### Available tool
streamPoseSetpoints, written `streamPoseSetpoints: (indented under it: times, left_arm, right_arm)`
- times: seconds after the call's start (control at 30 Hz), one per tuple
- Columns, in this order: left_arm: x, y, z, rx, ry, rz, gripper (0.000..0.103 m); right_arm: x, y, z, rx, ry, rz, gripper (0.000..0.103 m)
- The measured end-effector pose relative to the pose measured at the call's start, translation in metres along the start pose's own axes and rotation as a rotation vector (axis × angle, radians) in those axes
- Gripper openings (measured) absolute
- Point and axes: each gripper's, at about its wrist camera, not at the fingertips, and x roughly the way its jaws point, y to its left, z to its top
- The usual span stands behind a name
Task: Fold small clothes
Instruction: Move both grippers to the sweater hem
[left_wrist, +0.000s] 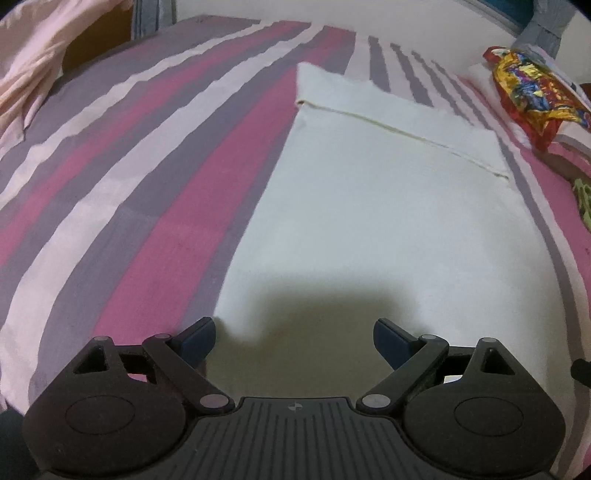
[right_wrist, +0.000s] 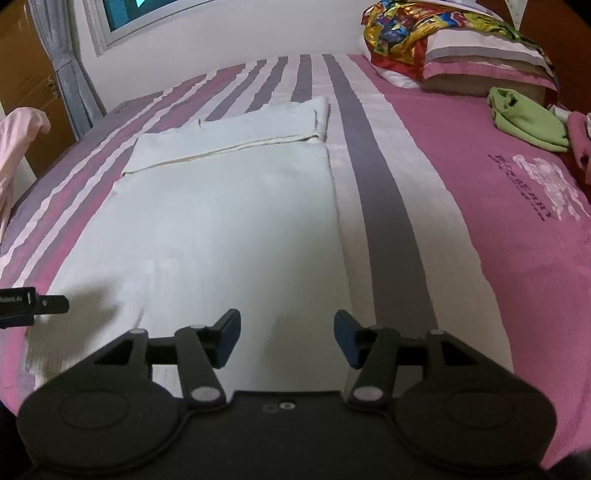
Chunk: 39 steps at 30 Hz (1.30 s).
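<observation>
With the white cloth (right_wrist: 221, 221) lying flat on the striped bed (left_wrist: 147, 221), far end folded over, left gripper (left_wrist: 294, 341) and right gripper (right_wrist: 287, 338) hover empty, jaws apart, over its near edge; next, each must clamp a near corner.

I am looking down past my right gripper (right_wrist: 287, 338), whose jaws are standing apart with nothing between them, hovering over the near end of the white cloth (right_wrist: 221, 221). The cloth is lying flat on the striped bedsheet (right_wrist: 388, 229), its far end folded over. A tip of my left gripper (right_wrist: 35, 306) is poking in at the left edge. A green garment (right_wrist: 524, 120) is lying beside the pillow (right_wrist: 476, 62), under a colourful wrapper (right_wrist: 402, 29).
</observation>
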Motion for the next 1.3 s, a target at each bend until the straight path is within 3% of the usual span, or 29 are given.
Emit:
streamPoseSetpoints:
  times: [0.4, 0.77, 1.07, 1.3]
  left_arm:
    - [-0.006, 0.031, -0.02, -0.043, 0.009, 0.013, 0.092]
    - [0.002, 0.034, -0.023, -0.033, 0.021, 0.002, 0.092]
    - [0.004, 0.023, -0.027, -0.006, 0.018, 0.049, 0.092]
    - [-0.004, 0.03, -0.033, -0.052, 0.01, -0.004, 0.09]
  right_arm:
    - [-0.001, -0.02, -0.019, 0.089, 0.048, -0.01, 0.054]
    - [0.004, -0.023, -0.025, 0.095, 0.073, -0.043, 0.052]
    - [0.014, -0.016, -0.027, 0.065, 0.105, -0.069, 0.053]
    - [0.02, -0.015, -0.027, 0.073, 0.132, -0.078, 0.051]
